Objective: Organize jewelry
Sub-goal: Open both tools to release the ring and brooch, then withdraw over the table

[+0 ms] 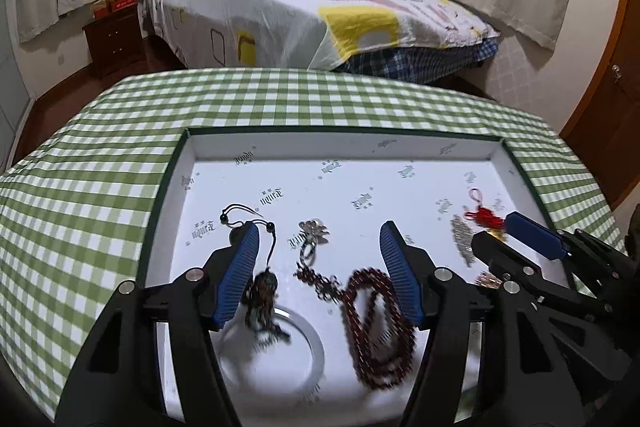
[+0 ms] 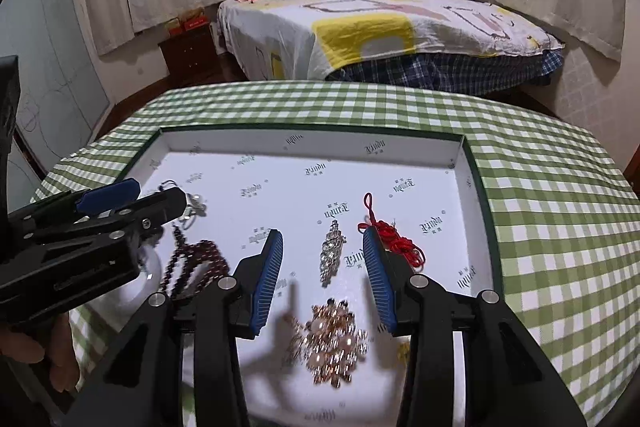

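- White tray sits on green checked tablecloth; all jewelry lies inside it.
- Left gripper: jaws apart, nothing between the pads. Black corded pendant hangs blurred beside its left pad; dark red bead strand and silver bangle lie below.
- Right gripper: jaws partly open, holding nothing. Crystal brooch lies between its fingers on the tray floor, gold pearl brooch nearer, red cord knot by the right pad.
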Tool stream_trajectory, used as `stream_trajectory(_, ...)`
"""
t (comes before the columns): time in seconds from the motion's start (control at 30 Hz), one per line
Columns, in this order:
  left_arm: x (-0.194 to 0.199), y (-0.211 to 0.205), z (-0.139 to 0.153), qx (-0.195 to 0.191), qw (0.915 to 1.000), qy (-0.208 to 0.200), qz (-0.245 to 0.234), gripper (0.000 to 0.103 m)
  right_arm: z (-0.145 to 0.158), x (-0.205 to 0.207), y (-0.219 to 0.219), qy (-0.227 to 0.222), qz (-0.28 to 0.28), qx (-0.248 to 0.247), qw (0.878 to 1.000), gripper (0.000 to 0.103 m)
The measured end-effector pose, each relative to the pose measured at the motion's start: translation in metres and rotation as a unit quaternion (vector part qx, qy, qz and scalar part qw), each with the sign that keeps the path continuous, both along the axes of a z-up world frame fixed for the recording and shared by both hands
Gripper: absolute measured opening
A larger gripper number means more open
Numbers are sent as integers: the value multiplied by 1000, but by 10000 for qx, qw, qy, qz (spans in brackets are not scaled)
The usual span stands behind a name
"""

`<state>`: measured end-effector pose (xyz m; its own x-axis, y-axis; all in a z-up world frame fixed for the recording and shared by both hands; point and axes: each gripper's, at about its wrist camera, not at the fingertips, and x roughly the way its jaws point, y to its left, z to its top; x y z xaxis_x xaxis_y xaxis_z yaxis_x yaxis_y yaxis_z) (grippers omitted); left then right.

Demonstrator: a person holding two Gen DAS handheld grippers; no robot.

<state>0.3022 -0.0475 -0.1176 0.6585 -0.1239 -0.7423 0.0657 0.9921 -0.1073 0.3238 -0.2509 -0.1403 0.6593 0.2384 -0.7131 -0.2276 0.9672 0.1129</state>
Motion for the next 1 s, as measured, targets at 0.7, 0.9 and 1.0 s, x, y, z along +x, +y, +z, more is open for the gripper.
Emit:
stream_trajectory(0.7, -113, -1, 31, -132, 9994, -313, 66, 63, 20, -100, -49, 8, -274, -88, 9996, 42)
stream_trajectory(0.9, -133, 4, 24, -154, 9994, -217, 212, 62, 8, -118, -65, 179, -325, -247, 9990, 42)
stream_trajectory(1.0, -139, 2, 20, -126, 9995, -166, 230, 62, 3, -127, -73, 240, -386, -263, 9986, 42)
